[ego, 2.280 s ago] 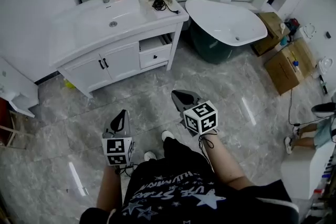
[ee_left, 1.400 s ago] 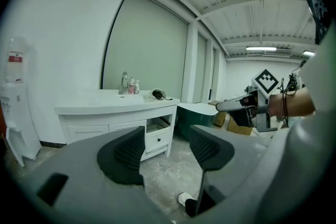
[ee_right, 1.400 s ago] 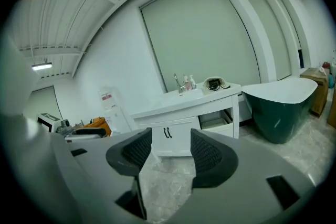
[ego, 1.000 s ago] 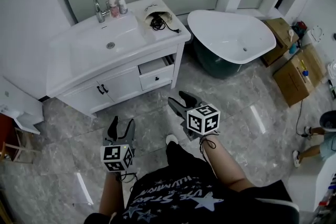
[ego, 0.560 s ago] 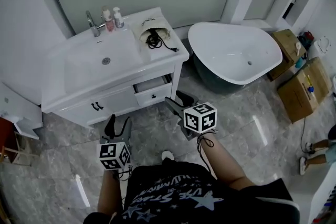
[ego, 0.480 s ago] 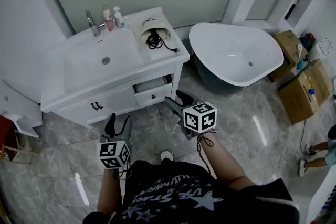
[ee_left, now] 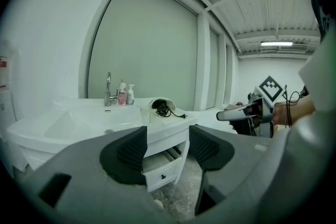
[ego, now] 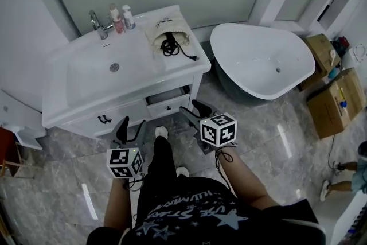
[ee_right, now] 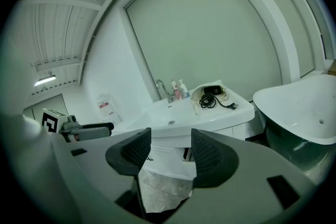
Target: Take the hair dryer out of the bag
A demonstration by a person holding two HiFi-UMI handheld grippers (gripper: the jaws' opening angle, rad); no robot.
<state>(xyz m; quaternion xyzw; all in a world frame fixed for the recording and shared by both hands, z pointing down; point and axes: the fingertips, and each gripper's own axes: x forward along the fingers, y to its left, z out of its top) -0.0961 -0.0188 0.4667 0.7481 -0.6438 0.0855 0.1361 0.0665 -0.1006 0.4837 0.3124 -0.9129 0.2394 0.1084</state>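
Vanity [ego: 86, 80] ahead — left tool [ego: 131, 126] and right tool [ego: 195, 110] point at it, tilted slightly down, jaws apart.

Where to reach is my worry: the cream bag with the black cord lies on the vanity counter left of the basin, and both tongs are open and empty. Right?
Not quite: the head view shows the cream bag lying on the vanity counter right of the basin, on the bathtub side. The left tongs and right tongs are open and empty, as you said.
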